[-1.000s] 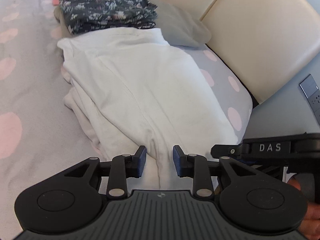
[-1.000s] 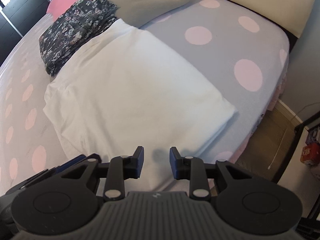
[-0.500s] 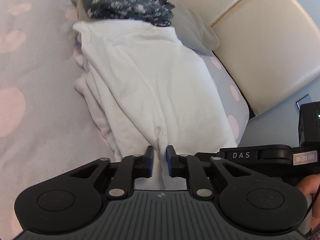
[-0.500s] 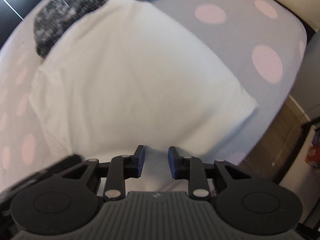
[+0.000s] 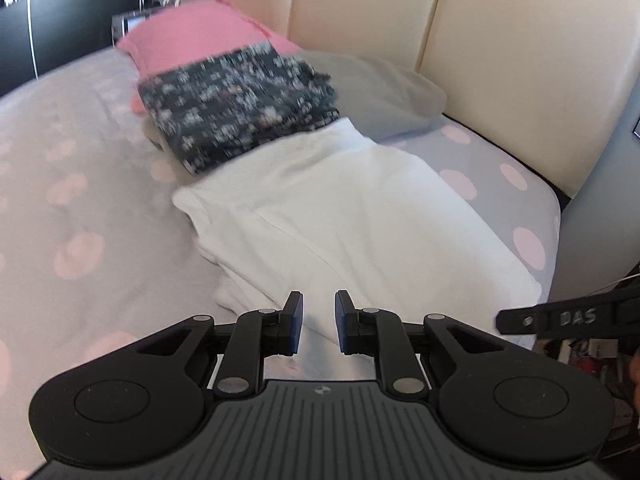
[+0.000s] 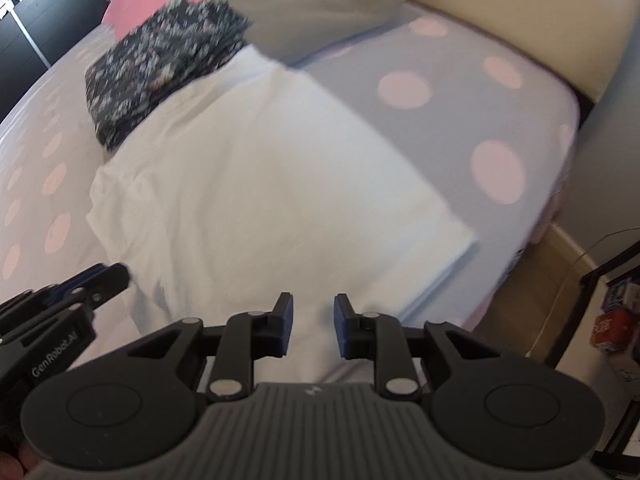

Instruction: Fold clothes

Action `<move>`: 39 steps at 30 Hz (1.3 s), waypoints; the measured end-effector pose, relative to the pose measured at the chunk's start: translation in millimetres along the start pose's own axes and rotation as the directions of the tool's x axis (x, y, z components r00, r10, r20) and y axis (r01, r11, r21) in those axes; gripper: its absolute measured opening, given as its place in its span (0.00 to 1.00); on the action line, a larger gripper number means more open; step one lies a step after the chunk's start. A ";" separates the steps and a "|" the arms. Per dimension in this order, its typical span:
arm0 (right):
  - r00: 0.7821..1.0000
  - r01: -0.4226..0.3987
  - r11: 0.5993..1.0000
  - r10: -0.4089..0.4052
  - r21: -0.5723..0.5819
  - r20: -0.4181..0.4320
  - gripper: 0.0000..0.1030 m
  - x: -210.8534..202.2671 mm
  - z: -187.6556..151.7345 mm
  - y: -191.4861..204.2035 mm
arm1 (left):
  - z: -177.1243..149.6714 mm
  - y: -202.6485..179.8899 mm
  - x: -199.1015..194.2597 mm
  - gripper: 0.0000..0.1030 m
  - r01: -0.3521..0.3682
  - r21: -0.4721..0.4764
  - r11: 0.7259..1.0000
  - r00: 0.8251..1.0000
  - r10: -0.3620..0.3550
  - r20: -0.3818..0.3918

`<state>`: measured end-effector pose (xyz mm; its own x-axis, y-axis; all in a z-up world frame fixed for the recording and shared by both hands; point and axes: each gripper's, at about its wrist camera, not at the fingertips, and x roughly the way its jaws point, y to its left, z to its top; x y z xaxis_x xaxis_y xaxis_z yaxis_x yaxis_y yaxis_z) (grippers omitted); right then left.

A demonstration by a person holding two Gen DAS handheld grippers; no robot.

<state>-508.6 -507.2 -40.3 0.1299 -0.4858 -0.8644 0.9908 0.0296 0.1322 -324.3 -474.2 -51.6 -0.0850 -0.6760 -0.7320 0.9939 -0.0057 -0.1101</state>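
Lying folded on bed | white garment | tongs parted

white garment looks like soft matt cotton, floral one is thin cloth, headboard is smooth padded leatherette, grippers are matt black plastic.

The dark flowery cloth looks blurry, so its pattern is hard to see. The white cloth has its near end hidden behind the left gripper.
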 end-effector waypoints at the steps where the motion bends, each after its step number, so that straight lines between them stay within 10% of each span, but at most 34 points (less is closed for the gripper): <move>1: 1.000 0.004 1.000 -0.004 0.010 0.027 0.34 -7.8 -3.7 -0.6 | -0.4 0.4 -6.3 0.16 -0.008 0.001 1.000 1.000 0.008 0.011; 15: 0.971 0.040 0.996 -0.058 0.083 0.232 0.48 -68.6 -75.0 20.2 | -23.7 3.7 -73.7 0.48 -0.069 0.039 0.997 0.995 0.066 0.079; 21: 0.991 -0.081 0.987 0.064 0.141 0.120 0.50 -64.5 -95.6 23.9 | -38.1 6.2 -77.4 0.50 -0.056 0.038 0.998 0.997 0.054 0.050; 39: 0.995 0.031 0.999 -0.034 0.035 0.090 0.55 -54.3 -110.5 41.4 | -56.2 -3.7 -64.1 0.58 -0.042 0.099 0.994 0.998 0.046 -0.038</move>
<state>-470.4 -383.1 -41.4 0.0921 -0.5632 -0.8212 0.9924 -0.0160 0.1223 -326.5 -389.5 -42.0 -0.0415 -0.6471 -0.7612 0.9987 -0.0501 -0.0118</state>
